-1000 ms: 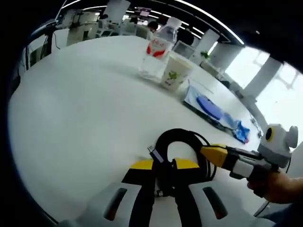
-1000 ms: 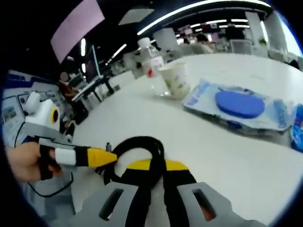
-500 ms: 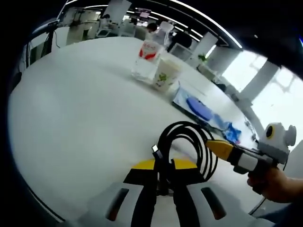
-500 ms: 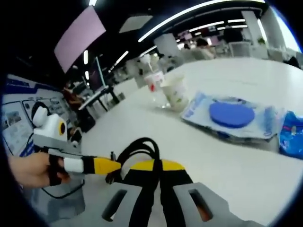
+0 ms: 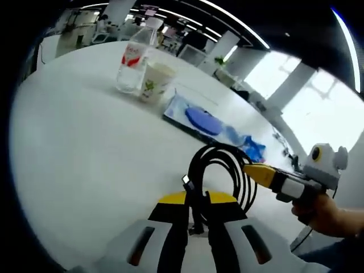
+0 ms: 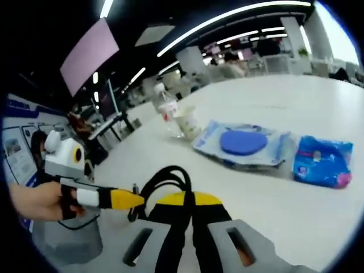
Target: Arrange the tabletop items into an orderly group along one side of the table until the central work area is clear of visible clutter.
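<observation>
- While both tools meet at the coiled black cable, the left hand-held gripper is clenched on the coil's near side, its yellow-tipped jaws pressed together around the strands, probably so the loops cannot spring apart.
- From the left gripper view, the right hand-held gripper comes in from the right with its yellow tip against the coil's far side; in its own view the right hand-held gripper has its jaws closed on the black loop, so the cable is pinched from two sides.
- Whether the coil is lifted or resting on the white surface I cannot tell; it sits near the close edge, well apart from the other items.
- Along the far side, the water bottle and paper cup stand upright and touching, with the wet-wipes pack lying flat beside them and a small blue packet next in line.
- That row reads as the orderly group already forming, which would explain why the cable is held as a tidy bundle: it looks like the last loose thing to join it.
- Since a coil is springy, keeping both grips on seems wise until it is laid down at the row's end.
</observation>
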`<state>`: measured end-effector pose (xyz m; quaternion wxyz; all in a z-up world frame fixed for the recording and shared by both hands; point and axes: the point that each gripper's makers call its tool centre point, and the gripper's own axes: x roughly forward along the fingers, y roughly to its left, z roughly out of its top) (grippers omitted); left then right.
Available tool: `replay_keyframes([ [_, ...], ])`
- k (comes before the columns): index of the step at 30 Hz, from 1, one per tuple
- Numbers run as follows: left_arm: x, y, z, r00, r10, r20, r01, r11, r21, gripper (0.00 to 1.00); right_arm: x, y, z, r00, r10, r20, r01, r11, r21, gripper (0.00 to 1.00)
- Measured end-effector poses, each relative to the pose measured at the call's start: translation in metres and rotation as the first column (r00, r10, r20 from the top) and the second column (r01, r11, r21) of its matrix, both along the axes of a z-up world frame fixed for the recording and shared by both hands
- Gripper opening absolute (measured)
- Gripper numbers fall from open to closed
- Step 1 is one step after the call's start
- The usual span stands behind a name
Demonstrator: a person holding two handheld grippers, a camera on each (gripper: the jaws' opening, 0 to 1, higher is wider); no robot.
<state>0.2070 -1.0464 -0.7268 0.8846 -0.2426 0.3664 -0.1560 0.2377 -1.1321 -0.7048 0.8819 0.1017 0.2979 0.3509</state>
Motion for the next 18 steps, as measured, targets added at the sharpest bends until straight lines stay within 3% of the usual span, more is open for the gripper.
replay_keyframes([
  [13,0.005,-0.053,0.001,0.986,-0.168,-0.013,0.169,0.985,0.031,0.10,-0.005,-0.052,0.001,0.993,-0.120,-0.010,0.120,0.993,-0.002,0.00],
  [15,0.002,-0.065,-0.003,0.969,-0.245,-0.021,0.246,0.968,0.051,0.11,-0.005,-0.061,0.000,0.989,-0.145,-0.014,0.145,0.989,-0.001,0.00],
  [18,0.001,-0.077,-0.007,0.959,-0.281,-0.029,0.283,0.957,0.059,0.11,-0.008,-0.074,-0.003,0.985,-0.173,-0.020,0.173,0.985,-0.005,0.00],
])
